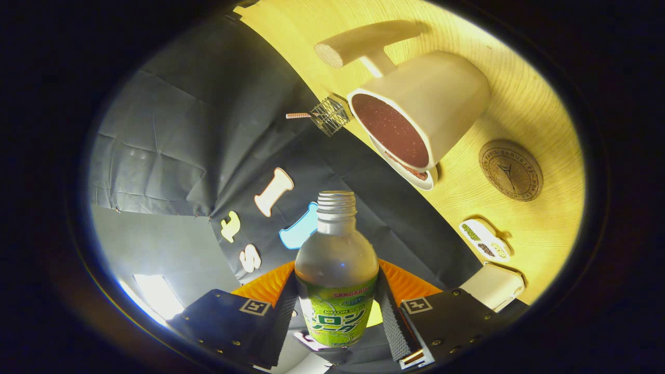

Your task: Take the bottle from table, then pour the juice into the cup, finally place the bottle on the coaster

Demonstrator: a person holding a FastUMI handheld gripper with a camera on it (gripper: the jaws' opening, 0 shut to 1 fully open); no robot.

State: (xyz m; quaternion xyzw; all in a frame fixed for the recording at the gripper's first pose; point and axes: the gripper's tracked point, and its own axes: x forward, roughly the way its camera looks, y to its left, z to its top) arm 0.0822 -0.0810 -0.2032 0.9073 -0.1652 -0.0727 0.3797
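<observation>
The gripper (336, 317) pinches the soda bottle (336, 275) by its labelled belly, both fingers pressed on, uncapped neck pointing ahead at the cup (421, 111). Smooth plastic, probably light and slick, so mid-body is the sensible hold. The coaster (510, 170) lies just beside the cup; a wire whisk (330, 114) and small seed dish (486, 239) sit nearby on the table (540, 104).

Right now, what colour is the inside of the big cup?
Dark reddish brown with tiny pale speckles inside the cup, white outside; the gripper view shows it.
</observation>
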